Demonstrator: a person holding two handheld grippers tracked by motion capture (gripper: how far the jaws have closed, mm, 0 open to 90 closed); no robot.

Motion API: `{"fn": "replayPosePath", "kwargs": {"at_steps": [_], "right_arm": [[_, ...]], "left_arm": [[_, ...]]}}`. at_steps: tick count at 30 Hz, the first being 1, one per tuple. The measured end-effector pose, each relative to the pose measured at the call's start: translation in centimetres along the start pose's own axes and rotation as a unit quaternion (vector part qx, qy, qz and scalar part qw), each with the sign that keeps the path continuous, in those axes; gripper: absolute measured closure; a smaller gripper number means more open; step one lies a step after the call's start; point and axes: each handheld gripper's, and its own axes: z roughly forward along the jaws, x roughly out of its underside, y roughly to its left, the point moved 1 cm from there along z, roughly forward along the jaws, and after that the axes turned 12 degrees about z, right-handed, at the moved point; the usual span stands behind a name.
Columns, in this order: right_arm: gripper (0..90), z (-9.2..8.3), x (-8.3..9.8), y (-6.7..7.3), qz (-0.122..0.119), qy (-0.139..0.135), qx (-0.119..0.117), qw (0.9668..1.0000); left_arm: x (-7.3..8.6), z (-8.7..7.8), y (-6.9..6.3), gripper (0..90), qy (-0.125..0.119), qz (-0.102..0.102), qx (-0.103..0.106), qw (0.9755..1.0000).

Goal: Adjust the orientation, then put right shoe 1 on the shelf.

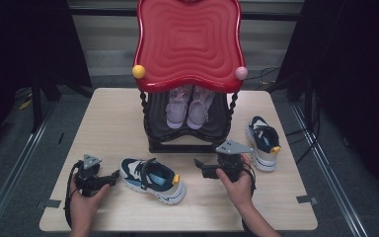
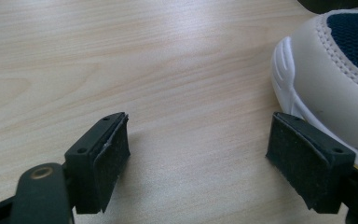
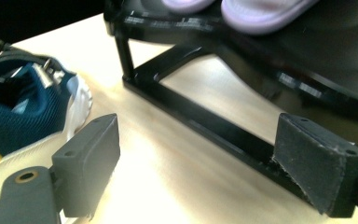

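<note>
- I see a sneaker [image 1: 153, 179] lying on the table [image 1: 108, 123], between my two grippers and nearer the left one.
- It is cream and white with a navy mesh upper, light blue side patches, a dark strap across the top, and a yellow tab at the heel.
- Its toe points toward my left gripper [image 1: 112, 177], its heel toward the right.
- My left gripper's jaws stand wide apart, holding nothing; in the left gripper view the toe [image 2: 326, 79] sits just beside one pad, perhaps touching it, though I cannot be sure.
- My right gripper [image 1: 200, 167] is also open and empty, aimed toward the sneaker's heel, near the black base of a rack [image 1: 177, 146].
- A matching second sneaker [image 1: 262, 141] lies at the table's right.
- Lilac sandals [image 1: 188, 109] sit on the rack's lower shelf.
</note>
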Motion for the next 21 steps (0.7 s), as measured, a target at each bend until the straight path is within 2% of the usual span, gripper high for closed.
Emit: {"fn": "replayPosePath", "kwargs": {"at_steps": [2,7,14,21], "right_arm": [[14.2,-0.1,0.1,-0.1,0.0,0.003,-0.002,1.0],[14.3,-0.3,1.4,-0.4,-0.007,0.033,-0.011,0.9994],[14.4,-0.7,2.9,-0.9,-0.003,0.064,-0.028,0.9975],[14.4,-0.9,4.0,-1.3,-0.012,0.091,-0.035,0.9952]], "left_arm": [[0.0,0.0,0.0,20.0,0.0,0.0,0.0,1.0],[0.0,0.0,0.0,20.1,0.0,0.0,0.0,1.0],[0.0,0.0,0.0,20.1,0.0,0.0,0.0,1.0],[0.0,0.0,0.0,20.1,0.0,0.0,0.0,1.0]]}}
